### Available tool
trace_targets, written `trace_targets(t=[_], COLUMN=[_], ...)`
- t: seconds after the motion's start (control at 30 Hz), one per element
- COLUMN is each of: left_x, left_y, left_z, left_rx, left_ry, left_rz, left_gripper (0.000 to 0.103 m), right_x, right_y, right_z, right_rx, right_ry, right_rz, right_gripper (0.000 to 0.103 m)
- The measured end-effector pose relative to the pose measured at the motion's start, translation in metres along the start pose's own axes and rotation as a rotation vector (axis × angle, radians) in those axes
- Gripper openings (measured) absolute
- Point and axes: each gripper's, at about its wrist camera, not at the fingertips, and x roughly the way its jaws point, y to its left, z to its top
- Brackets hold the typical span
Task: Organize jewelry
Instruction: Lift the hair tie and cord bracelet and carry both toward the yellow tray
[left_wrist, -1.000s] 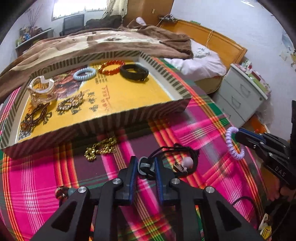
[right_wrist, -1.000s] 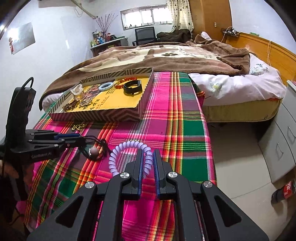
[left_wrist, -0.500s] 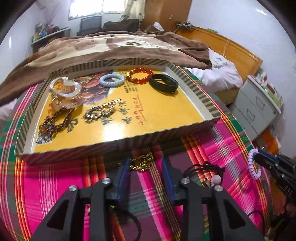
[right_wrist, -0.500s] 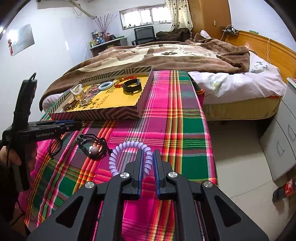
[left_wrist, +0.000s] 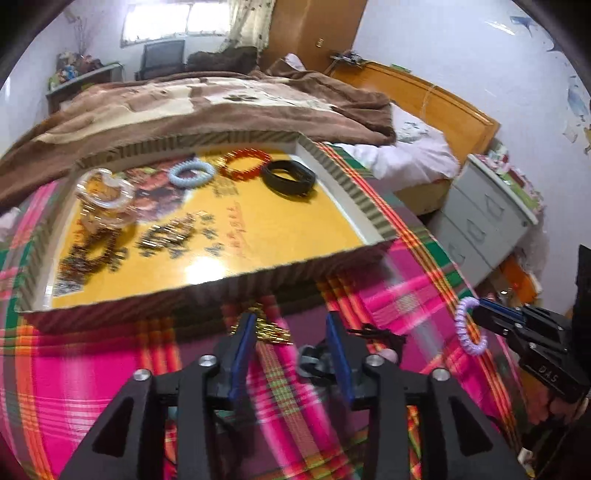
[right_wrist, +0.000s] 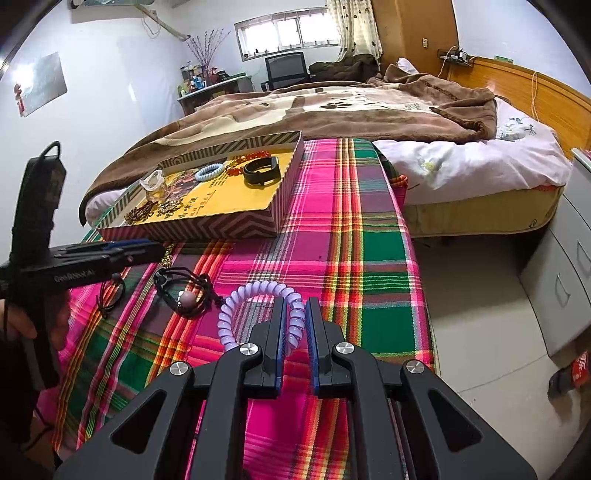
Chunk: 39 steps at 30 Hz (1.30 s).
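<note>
Low in the centre of my left view, my left gripper (left_wrist: 291, 332) is opening its fingers over the plaid cloth (left_wrist: 92, 387), nothing pressed between them; a gold chain (left_wrist: 271, 330) lies just ahead, below the striped tray (left_wrist: 207, 291) filling the frame's middle. At bottom centre of my right view, my right gripper (right_wrist: 295, 325) pinches the purple coil bracelet (right_wrist: 236, 306) tightly.

Tray (right_wrist: 207, 225) on cloth (right_wrist: 347, 229) (bracelets inside); cord bracelet (right_wrist: 184, 288) before it; bed (right_wrist: 332, 107) behind.
</note>
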Motion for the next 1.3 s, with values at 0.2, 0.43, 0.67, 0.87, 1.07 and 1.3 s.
trace_targets(t=[0.2,0.43,0.67,0.87,1.07,1.3], left_x=[0.006,0.023,0.026,0.025,0.013,-0.021], left_y=[-0.018,-0.031,-0.042,-0.048,-0.047,-0.041], left_z=[-0.007,-0.012,-0.016,-0.016,-0.015,-0.004], left_rx=[0.063,0.106,0.158,0.181,0.161,0.118], left_ry=[0.024,0.074,0.075,0.080,0.062,-0.005], left_rz=[-0.005,0.028,0.098,0.118,0.095,0.057], left_gripper=[0.043,0.043,0.033,0.022,0.022,0.022], right_x=[0.001,0.000,0.000,-0.003,-0.013,-0.031], right_y=[0.000,-0.002,-0.001,0.001,0.002,0.010], right_z=[-0.002,-0.002,-0.003,-0.003,0.000,0.006], right_rx=[0.009,0.011,0.012,0.010,0.011,0.002], right_ry=[0.003,0.003,0.001,-0.004,-0.019,-0.052], right_rz=[0.004,0.004,0.009,0.009,-0.002,-0.004], right_gripper=[0.010,0.010,0.010,0.010,0.010,0.010])
